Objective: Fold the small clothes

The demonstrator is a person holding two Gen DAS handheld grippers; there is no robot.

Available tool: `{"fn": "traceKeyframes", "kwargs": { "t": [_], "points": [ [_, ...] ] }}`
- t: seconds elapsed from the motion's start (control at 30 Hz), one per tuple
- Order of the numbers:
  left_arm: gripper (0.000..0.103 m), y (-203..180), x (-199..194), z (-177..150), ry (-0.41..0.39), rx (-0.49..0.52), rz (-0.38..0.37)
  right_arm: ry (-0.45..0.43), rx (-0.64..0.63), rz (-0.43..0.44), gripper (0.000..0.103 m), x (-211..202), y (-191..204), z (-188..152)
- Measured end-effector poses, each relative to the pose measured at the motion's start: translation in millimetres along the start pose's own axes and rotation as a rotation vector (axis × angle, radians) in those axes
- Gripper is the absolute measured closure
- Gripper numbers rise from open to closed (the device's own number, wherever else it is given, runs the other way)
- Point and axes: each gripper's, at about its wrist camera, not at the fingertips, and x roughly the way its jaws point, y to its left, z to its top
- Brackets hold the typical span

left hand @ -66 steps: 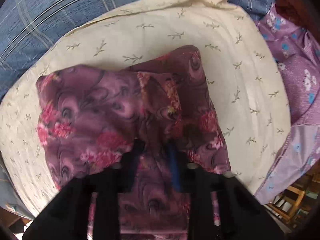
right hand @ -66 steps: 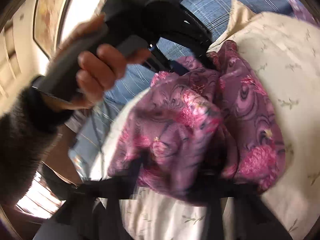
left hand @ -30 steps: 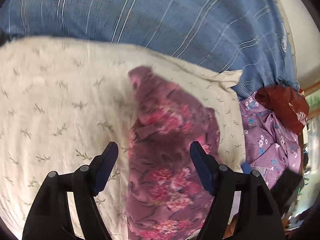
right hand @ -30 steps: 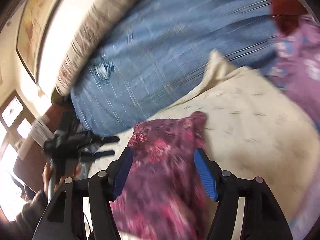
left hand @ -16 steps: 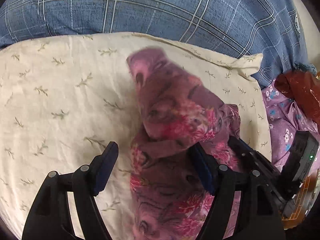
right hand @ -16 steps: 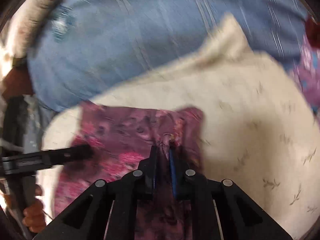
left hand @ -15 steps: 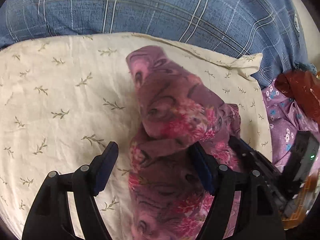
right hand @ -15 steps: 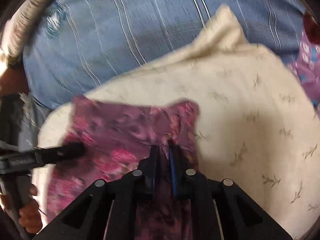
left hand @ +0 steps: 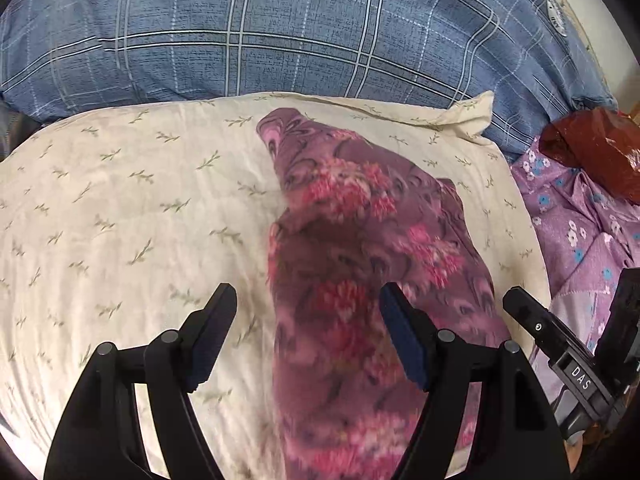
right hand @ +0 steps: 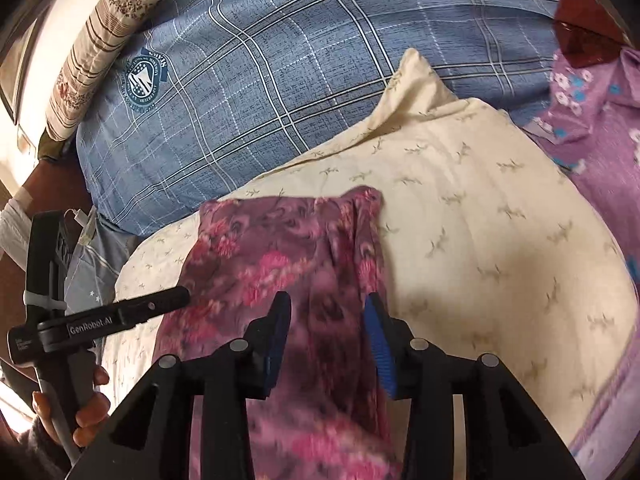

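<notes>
Here, a purple floral garment (left hand: 372,264) is spread on a cream pillow (left hand: 120,216) printed with small sprigs. In the left wrist view the garment is seen as a long folded strip running from near the pillow's far edge down to the bottom of the frame. The left gripper (left hand: 308,308) is held above it with its jaws spread wide and nothing is gripped; the left finger is seen over bare pillow and the right finger over the garment, so the cloth's left edge falls between them. Whether the fingers touch the cloth cannot be told.

In the right wrist view the garment (right hand: 280,264) is seen as a broader panel with a straight far edge. The right gripper (right hand: 326,312) is likewise parted, though less widely, and nothing is clamped; both blue-padded fingers are seen over the garment's right portion, with cloth filling the gap between them. The left gripper (right hand: 176,296) is also seen there from the side, at the garment's left edge.

Behind the pillow a blue plaid pillow (left hand: 304,28) is laid, and a lilac flowered cloth (left hand: 576,216) is bunched to the right, with a dark red bag (left hand: 596,148) beyond it.
</notes>
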Motion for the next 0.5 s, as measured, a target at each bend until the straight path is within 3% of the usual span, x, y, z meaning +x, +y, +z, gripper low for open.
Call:
{"fn": "traceKeyframes", "kwargs": {
  "t": [0.07, 0.17, 0.23, 0.33, 0.43, 0.5],
  "points": [
    [0.029, 5, -6, -9, 0.012, -0.021, -0.027, -0.001, 0.027, 0.033, 0.058, -1, -1, -4],
    [0.029, 22, -6, -28, 0.074, -0.128, -0.161, 0.007, 0.062, 0.088, 0.046, 0, -3, -14],
    [0.029, 29, 2, -43, 0.123, -0.202, -0.236, 0.044, 0.054, 0.089, 0.045, 16, 4, -20],
    [0.029, 31, 16, -61, 0.203, -0.256, -0.297, 0.028, -0.065, 0.059, 0.094, 18, 30, -23],
    [0.027, 30, 18, -69, 0.183, -0.231, -0.271, -0.090, -0.081, 0.085, 0.094, -13, 35, -22],
    [0.027, 24, 22, -71, 0.185, -0.215, -0.258, -0.018, -0.067, 0.010, 0.094, 2, 20, -25]
  ]
}}
